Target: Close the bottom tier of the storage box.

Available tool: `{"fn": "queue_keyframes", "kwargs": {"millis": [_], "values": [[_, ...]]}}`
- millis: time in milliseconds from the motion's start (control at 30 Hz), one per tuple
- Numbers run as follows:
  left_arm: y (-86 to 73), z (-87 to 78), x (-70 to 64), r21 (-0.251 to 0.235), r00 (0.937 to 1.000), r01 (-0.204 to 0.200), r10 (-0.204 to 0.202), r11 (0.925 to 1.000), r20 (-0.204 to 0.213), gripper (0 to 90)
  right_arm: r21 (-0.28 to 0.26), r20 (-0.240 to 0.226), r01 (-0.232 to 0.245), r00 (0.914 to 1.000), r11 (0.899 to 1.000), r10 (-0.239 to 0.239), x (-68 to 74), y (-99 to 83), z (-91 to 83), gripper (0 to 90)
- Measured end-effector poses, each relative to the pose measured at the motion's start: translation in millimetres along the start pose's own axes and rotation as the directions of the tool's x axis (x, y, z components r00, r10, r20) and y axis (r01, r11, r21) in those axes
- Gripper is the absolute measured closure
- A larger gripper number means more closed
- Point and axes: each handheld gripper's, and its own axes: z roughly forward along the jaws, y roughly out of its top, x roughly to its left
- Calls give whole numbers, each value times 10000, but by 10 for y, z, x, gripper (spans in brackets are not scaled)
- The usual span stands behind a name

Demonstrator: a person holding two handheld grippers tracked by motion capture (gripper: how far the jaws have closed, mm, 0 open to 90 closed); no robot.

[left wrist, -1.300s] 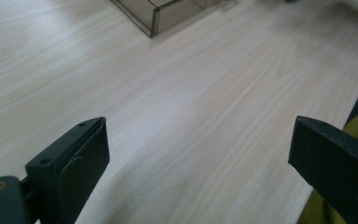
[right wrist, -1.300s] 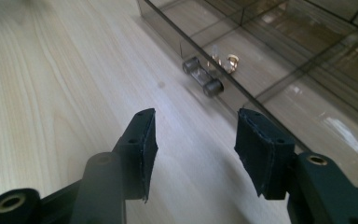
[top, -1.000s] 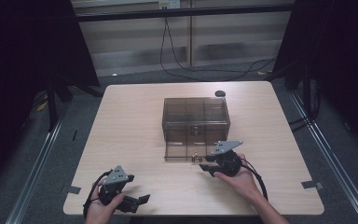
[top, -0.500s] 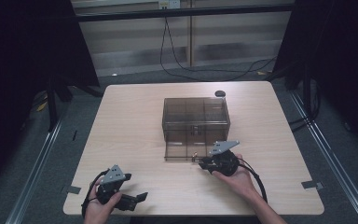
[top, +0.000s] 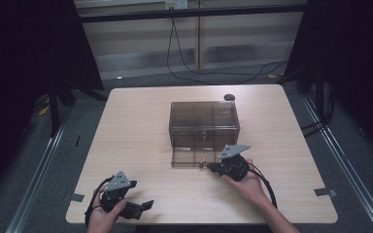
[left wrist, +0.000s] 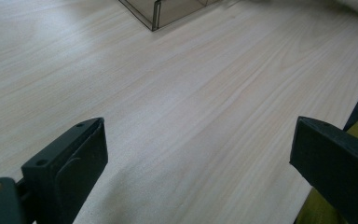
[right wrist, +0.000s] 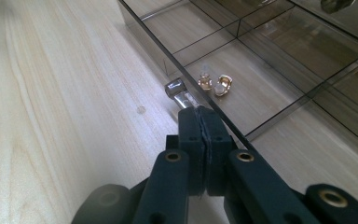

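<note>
Nearest, the left gripper [top: 138, 208] rests at the near left edge of the wooden table [top: 141, 131], its jaws spread wide with nothing between them. Farther in and to the right, the right gripper [top: 209, 166] has its jaws pressed together on the small silver knob [right wrist: 175, 87] at the front wall of the pulled-out drawer [top: 194, 157]. That drawer belongs to the smoky transparent organizer box [top: 203, 119] standing mid-table. Thin rigid plastic like this is probably light and slick, so the box may slide when tugged; the knob looks the only sound hold. Two small gold earrings [right wrist: 216, 84] lie loose in a drawer compartment and could rattle about.
</note>
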Motion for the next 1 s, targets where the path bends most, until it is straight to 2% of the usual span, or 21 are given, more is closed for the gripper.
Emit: {"fn": "queue_keyframes", "kwargs": {"millis": [200,500,700,900,1000], "values": [[-2,-5,4,-18,10000,-38,38,10000,18,39,1,116,-73,9999,10000,73,-26,-3,5,893],[-1,-17,29,-119,9999,25,-27,9999,-168,41,-14,237,-43,9997,10000,44,-50,3,19,896],[5,0,14,-39,10000,-76,76,10000,-38,40,-100,283,-205,9994,9997,208,-84,10,23,897],[20,13,18,8,9999,-141,141,9999,-94,42,-278,259,-133,9996,9995,140,-109,117,40,894],[16,13,15,25,9998,-165,165,9999,-88,42,-201,276,-126,9995,9997,132,-103,117,50,894]]}}
